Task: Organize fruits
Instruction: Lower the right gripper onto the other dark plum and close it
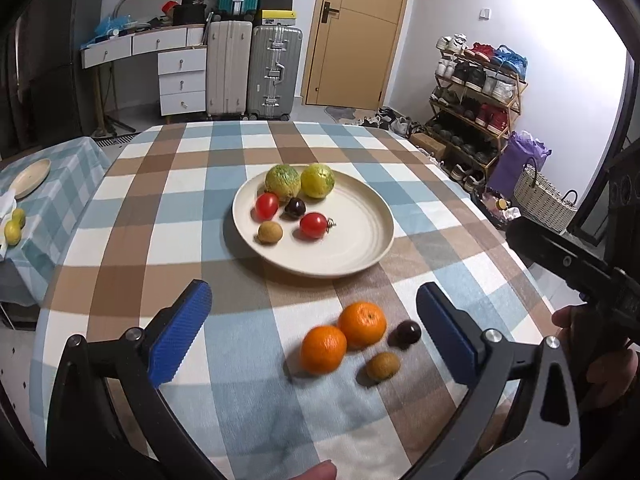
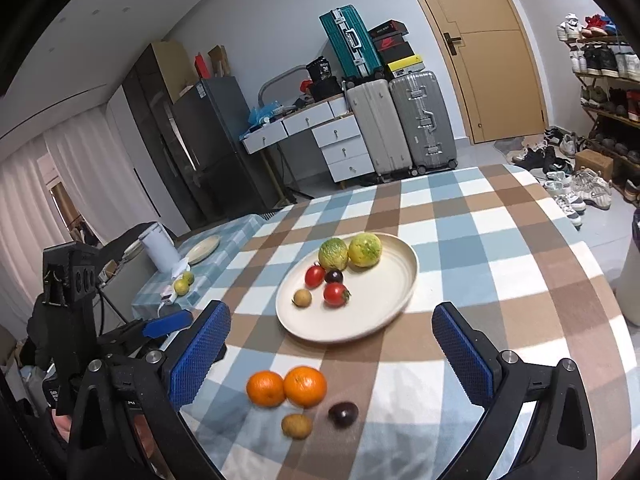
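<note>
A cream plate [image 1: 360,248] [image 2: 384,312] sits mid-table on the checked cloth. It holds two yellow-green round fruits [image 1: 283,182], two red tomatoes [image 1: 313,225], a dark plum [image 1: 295,207] and a small brown fruit [image 1: 270,232]. Nearer on the cloth lie two oranges [image 1: 323,349] [image 2: 305,386], another dark plum [image 1: 405,333] [image 2: 343,414] and another brown fruit [image 1: 383,366] [image 2: 296,426]. My left gripper [image 1: 314,294] hangs open above this group, holding nothing. My right gripper [image 2: 332,314] is open and empty too, over the same group.
A lower side table [image 1: 68,184] to the left carries a second plate [image 1: 30,178] and yellow-green citrus [image 1: 13,232]. A white jug [image 2: 160,250] stands there. Suitcases [image 1: 274,72], drawers and a shoe rack [image 1: 476,92] line the room behind. The table's far edge curves away.
</note>
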`<state>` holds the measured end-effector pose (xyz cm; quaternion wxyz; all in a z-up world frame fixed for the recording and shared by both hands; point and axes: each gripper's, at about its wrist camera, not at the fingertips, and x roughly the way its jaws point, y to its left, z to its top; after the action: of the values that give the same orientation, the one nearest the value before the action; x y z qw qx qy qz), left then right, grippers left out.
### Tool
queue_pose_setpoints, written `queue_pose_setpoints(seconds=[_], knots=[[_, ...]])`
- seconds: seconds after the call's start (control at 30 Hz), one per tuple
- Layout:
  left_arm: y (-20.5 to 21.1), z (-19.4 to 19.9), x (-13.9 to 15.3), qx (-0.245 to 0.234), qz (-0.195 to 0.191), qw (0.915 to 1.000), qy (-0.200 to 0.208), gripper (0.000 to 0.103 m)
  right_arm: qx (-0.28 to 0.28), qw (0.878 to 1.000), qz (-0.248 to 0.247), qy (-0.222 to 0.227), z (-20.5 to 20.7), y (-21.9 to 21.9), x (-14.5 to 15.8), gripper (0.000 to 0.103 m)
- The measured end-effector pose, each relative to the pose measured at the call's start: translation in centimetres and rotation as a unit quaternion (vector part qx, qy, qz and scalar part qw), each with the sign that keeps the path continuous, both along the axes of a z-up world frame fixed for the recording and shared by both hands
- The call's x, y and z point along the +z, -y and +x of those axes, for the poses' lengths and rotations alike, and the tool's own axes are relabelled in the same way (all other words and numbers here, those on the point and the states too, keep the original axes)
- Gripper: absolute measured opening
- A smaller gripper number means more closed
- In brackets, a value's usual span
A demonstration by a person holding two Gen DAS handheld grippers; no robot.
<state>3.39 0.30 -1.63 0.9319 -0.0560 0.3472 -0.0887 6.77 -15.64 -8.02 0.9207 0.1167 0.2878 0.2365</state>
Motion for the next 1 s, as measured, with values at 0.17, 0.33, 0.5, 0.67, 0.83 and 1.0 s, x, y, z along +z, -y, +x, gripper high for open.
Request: queue_pose_setpoints(seconds=[0.17,0.33,0.5,0.67,0.83,1.0], knots=[[0.4,-1.3,-1.9,0.001,-0.012,0.9998,-0.013,0.102,0.003,1.0,-0.004,-0.023,-0.9,0.0,-1.8,0.103],[0.7,-1.8,-4.4,-0.005,-0.018,0.9992,-0.035,0.102,0.003,0.999,-0.004,-0.05,-1.5,0.1,-4.1,0.103],[0.7,-1.8,-5.8,-0.012,-0.019,0.9988,-0.044,0.102,0.017,0.996,0.0,-0.085,-1.4,-0.2,-5.8,0.103],[0.5,-1.5,-6.9,-0.021,-0.03,0.9975,-0.061,0.102,0.025,0.995,-0.006,-0.101,-1.2,-0.7,-7.1,0.102],[0.4,-1.3,-7.5,-0.027,-0.034,0.9971,-0.063,0.102,0.035,0.992,-0.004,-0.119,-0.6,-1.2,-8.0,0.094],[0.4,-1.2,-7.7,-0.032,-0.033,0.9971,-0.061,0.102,0.037,0.99,0.001,-0.137,0.0,-1.5,-8.8,0.086]])
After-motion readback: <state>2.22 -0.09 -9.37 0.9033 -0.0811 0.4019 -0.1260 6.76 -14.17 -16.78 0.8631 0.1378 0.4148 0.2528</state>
